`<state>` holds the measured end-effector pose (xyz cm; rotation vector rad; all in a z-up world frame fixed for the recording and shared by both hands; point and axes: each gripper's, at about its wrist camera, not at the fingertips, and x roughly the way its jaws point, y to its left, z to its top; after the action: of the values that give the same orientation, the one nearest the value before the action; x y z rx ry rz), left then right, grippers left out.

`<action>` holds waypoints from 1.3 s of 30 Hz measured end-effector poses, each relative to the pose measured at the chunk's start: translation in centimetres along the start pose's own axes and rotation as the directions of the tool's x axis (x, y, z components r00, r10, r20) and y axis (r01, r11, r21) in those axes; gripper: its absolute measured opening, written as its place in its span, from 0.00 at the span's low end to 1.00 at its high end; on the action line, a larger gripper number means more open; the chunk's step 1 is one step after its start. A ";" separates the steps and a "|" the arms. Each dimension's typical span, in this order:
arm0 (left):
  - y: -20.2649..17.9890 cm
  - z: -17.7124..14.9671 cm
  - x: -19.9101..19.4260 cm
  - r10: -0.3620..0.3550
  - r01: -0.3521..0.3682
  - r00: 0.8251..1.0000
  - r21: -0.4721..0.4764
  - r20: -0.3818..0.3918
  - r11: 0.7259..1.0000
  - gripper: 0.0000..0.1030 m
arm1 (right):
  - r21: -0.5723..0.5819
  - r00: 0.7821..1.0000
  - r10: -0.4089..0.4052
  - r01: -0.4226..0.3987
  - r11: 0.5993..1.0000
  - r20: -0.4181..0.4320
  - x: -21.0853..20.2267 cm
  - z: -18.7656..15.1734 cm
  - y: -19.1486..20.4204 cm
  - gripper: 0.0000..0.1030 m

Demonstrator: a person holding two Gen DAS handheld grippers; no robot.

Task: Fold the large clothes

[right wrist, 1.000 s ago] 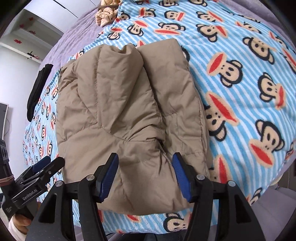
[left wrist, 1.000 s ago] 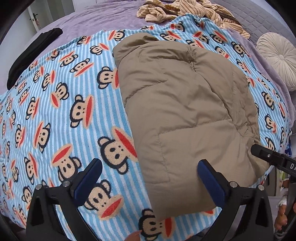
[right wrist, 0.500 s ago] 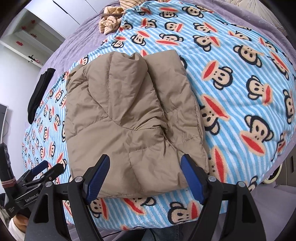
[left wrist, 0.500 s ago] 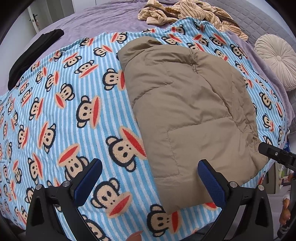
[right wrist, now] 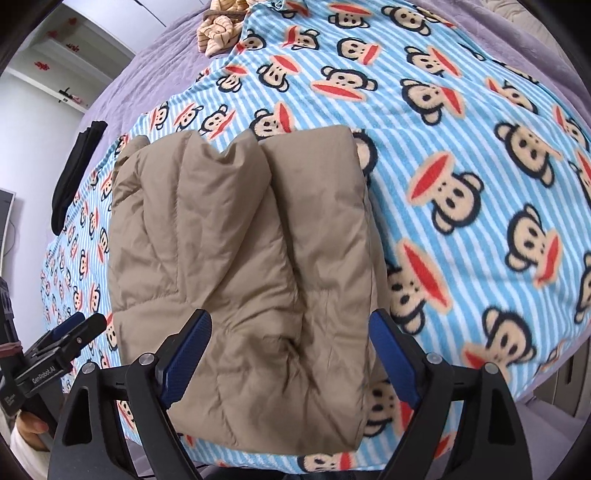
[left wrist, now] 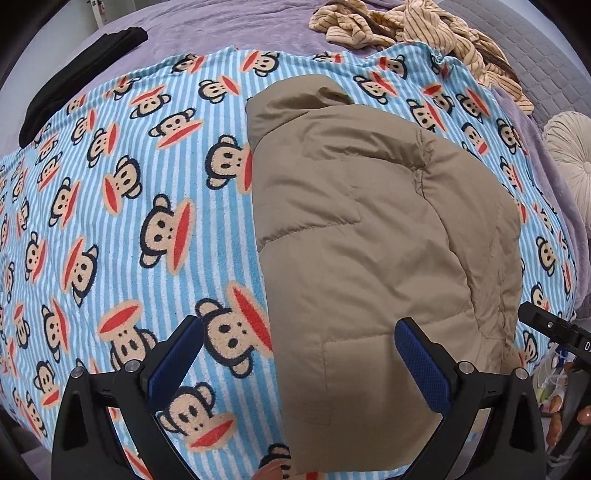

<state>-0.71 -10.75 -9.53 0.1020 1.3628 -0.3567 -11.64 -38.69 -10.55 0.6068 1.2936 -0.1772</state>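
- Left wrist view: one tan puffer jacket [left wrist: 369,251], folded into a long bundle, lies on the monkey-print blanket [left wrist: 129,221] covering the bed; its near hem reaches the blanket's front edge
- Left gripper [left wrist: 299,354]: two blue-padded fingers [left wrist: 421,365] spread wide, released, holding nothing; the right finger hangs over the jacket's lower part, the left over bare blanket
- Seen in this view only: one round cream cushion [left wrist: 570,158] at the far right, on the purple bedspread [left wrist: 229,29]
- Right wrist view: right gripper [right wrist: 290,354] likewise spread and empty, its two fingers [right wrist: 186,354] straddling the jacket's near end
- This view alone shows the two padded lobes lying side by side on top of the jacket [right wrist: 243,258], and white wall shelves [right wrist: 66,70] at upper left
- Both views: one black garment [left wrist: 74,77] at the blanket's left edge, one striped beige heap [left wrist: 413,33] at the far end
- Each view catches the tip of the other gripper at its edge
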 end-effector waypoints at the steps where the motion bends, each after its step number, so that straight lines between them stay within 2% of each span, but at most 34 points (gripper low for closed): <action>1: 0.1 0.2 0.3 0.001 -0.001 1.000 -0.011 -0.008 1.000 1.00 | -0.002 1.000 0.008 -0.008 1.000 0.002 0.1 0.4 -0.3 0.86; 3: 0.2 0.6 1.0 -0.011 0.011 1.000 -0.029 -0.025 1.000 1.00 | 0.001 1.000 0.014 -0.014 1.000 0.004 0.3 1.1 -1.0 0.87; 5: 0.2 0.8 1.4 -0.029 0.027 0.999 -0.040 -0.037 0.999 1.00 | 0.013 1.000 0.029 -0.029 1.000 -0.008 0.7 1.7 -1.8 1.00; 12: 0.0 2.0 2.4 -0.141 0.139 0.989 -0.036 -0.054 0.990 1.00 | 0.054 0.992 0.112 -0.109 0.993 -0.065 2.6 3.7 -4.4 1.00; 16: 1.0 2.8 3.4 -0.203 0.198 0.977 -0.069 -0.068 0.978 1.00 | 0.043 0.963 0.244 -0.240 0.970 -0.113 3.4 4.7 -4.3 1.00; 18: 1.4 3.1 4.1 -0.225 0.221 0.972 -0.067 -0.067 0.973 1.00 | -0.001 0.956 0.253 -0.257 0.967 -0.151 4.1 5.1 -3.7 1.00; 20: 1.9 3.3 5.1 -0.256 0.251 0.964 -0.068 -0.076 0.966 1.00 | -0.041 0.956 0.227 -0.239 0.970 -0.187 5.2 5.5 -3.2 1.00; 21: 2.2 3.4 5.8 -0.293 0.286 0.952 -0.082 -0.089 0.955 1.00 | -0.052 0.957 0.212 -0.226 0.973 -0.198 5.8 5.7 -3.1 1.00; 23: 2.9 3.6 7.4 -0.408 0.392 0.905 -0.137 -0.122 0.910 1.00 | -0.048 0.953 0.193 -0.209 0.977 -0.232 7.2 6.2 -3.4 1.00; 25: 3.4 3.8 8.9 -0.488 0.461 0.862 -0.187 -0.139 0.868 1.00 | -0.021 0.935 0.229 -0.244 0.970 -0.270 8.8 6.8 -4.0 1.00; 26: 3.5 4.0 9.5 -0.512 0.483 0.848 -0.196 -0.139 0.853 1.00 | -0.007 0.925 0.264 -0.276 0.961 -0.272 9.2 7.1 -4.1 1.00; 30: 3.7 4.3 11.2 -0.567 0.537 0.812 -0.201 -0.140 0.819 1.00 | 0.042 0.871 0.402 -0.407 0.912 -0.282 10.5 8.2 -4.3 1.00; 31: 3.6 4.4 11.7 -0.571 0.541 0.808 -0.202 -0.143 0.816 1.00 | 0.037 0.867 0.406 -0.414 0.910 -0.288 11.0 8.5 -4.3 1.00; 33: 3.1 4.4 12.7 -0.579 0.547 0.802 -0.209 -0.147 0.810 1.00 | 0.018 0.876 0.369 -0.383 0.924 -0.311 12.4 8.9 -4.5 1.00; 34: 2.8 4.5 13.1 -0.578 0.544 0.803 -0.216 -0.147 0.811 1.00 | 0.013 0.876 0.354 -0.370 0.929 -0.327 13.2 9.1 -4.6 1.00; 36: 1.8 4.7 13.4 -0.549 0.516 0.823 -0.213 -0.145 0.830 1.00 | 0.035 0.861 0.367 -0.380 0.924 -0.351 14.7 9.5 -4.7 1.00; 39: 0.0 4.9 12.3 -0.454 0.435 0.882 -0.154 -0.129 0.887 1.00 | 0.064 0.854 0.390 -0.394 0.917 -0.345 15.5 9.8 -4.2 1.00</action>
<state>5.88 -14.46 -20.44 -0.2972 1.5630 -0.6628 -0.86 -44.06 -24.97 0.9123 1.4806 0.2902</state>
